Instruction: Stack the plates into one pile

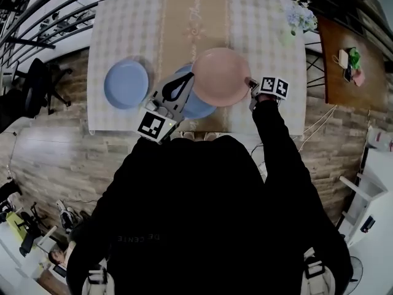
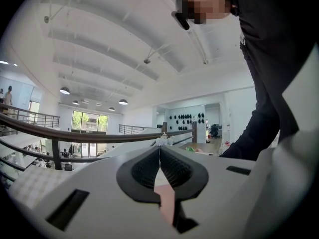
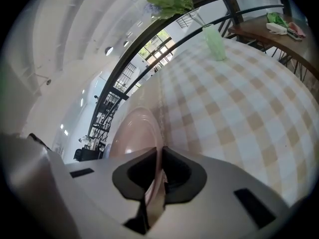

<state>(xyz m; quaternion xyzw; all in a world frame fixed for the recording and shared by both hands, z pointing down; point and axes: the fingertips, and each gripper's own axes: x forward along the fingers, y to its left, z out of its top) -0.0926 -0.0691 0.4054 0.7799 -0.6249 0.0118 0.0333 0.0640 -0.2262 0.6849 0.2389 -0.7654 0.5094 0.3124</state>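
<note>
Checkered worktop (image 1: 123,29) holds a blue plate (image 1: 126,83). Jaws of the right gripper (image 3: 158,158) clamp the pink plate (image 1: 221,77) rim; left gripper (image 2: 160,151) jaws are together.

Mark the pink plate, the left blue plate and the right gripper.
pink plate (image 1: 220,75): head view, middle of its dish.
left blue plate (image 1: 126,83): head view, its middle.
right gripper (image 1: 251,85): head view, between its fingertips.

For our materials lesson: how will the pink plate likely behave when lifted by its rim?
The pink plate is probably stiff: no sag shows with the right gripper pinching just one edge. Its glossy surface may slip in the grip; likely breakable.
</note>
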